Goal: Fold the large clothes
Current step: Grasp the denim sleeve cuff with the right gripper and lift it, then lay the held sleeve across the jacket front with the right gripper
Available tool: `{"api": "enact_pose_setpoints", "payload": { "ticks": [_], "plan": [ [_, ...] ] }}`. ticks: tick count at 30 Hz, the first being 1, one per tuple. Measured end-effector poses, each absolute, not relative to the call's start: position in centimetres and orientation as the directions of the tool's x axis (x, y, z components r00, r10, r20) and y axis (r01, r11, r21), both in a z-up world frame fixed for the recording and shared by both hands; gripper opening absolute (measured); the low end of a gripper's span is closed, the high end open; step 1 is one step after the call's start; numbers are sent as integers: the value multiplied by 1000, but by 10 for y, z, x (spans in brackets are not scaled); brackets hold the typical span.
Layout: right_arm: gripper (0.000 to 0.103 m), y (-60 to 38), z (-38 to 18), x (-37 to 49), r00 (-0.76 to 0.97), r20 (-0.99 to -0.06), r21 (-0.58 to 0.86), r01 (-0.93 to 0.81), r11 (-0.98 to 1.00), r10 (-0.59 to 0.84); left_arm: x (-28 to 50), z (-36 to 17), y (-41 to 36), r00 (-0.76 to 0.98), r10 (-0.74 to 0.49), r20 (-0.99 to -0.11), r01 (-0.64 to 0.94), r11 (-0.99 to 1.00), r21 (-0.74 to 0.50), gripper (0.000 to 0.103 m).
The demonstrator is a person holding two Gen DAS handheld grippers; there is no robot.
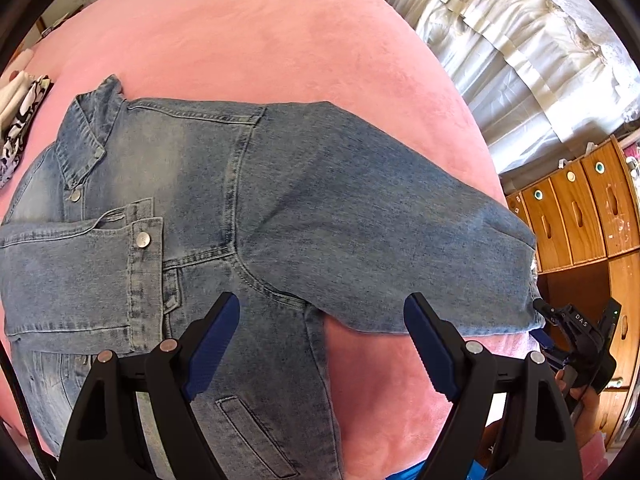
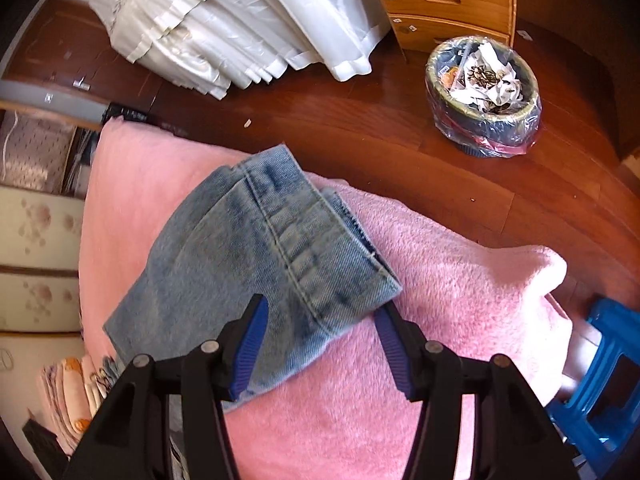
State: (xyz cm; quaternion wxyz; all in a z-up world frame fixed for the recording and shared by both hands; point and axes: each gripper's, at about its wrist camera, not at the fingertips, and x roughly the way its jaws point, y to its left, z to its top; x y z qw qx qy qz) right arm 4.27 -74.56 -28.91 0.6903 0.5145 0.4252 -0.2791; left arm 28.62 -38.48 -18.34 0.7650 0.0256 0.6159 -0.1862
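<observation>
A blue denim jacket [image 1: 192, 208] lies spread on a pink blanket [image 1: 248, 32]. One sleeve is folded across its front; the other sleeve [image 1: 392, 216] stretches out to the right. My left gripper [image 1: 320, 340] is open, hovering over the jacket near the armpit, holding nothing. My right gripper [image 2: 320, 340] is open around the cuff end of the outstretched sleeve [image 2: 272, 256], its jaws on either side of the fabric edge, not closed. The right gripper also shows in the left wrist view [image 1: 568, 328] at the sleeve's cuff.
White curtains [image 1: 500, 40] hang beyond the bed. Wooden drawers [image 1: 576, 208] stand at the right. A lined waste bin [image 2: 484, 92] sits on the wood floor [image 2: 360, 128]. A blue stool [image 2: 600, 380] is beside the bed edge. Folded patterned cloth [image 1: 20, 120] lies at the left.
</observation>
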Motion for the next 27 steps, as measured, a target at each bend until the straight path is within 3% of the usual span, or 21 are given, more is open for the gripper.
{"api": "enact_pose_setpoints", "payload": {
  "ticks": [2,3,6,8,19,27],
  "plan": [
    [51,-749,-294,44,475,-879,466,836,290,44,288,-183,-379,173,-252,-952,301,934,-192,83],
    [40,-749,-296,45,459,-888,450,848,282,37,289,-183,-376,174,-252,-952,294,936,-194,83],
    [24,-751,-297,48,458,-888,448,848,282,32,292,-184,-366,174,-251,-952,271,942,-199,83],
    [20,-750,-292,51,451,-893,434,851,296,14,293,-184,-359,177,-247,-953,254,947,-198,83],
    [14,-725,-231,69,484,-869,403,812,422,-103,295,-173,-318,210,-250,-945,202,957,-208,83],
    [13,-673,-165,112,597,-794,433,688,582,-115,299,-157,-258,271,-251,-929,167,963,-211,83]
  ]
}}
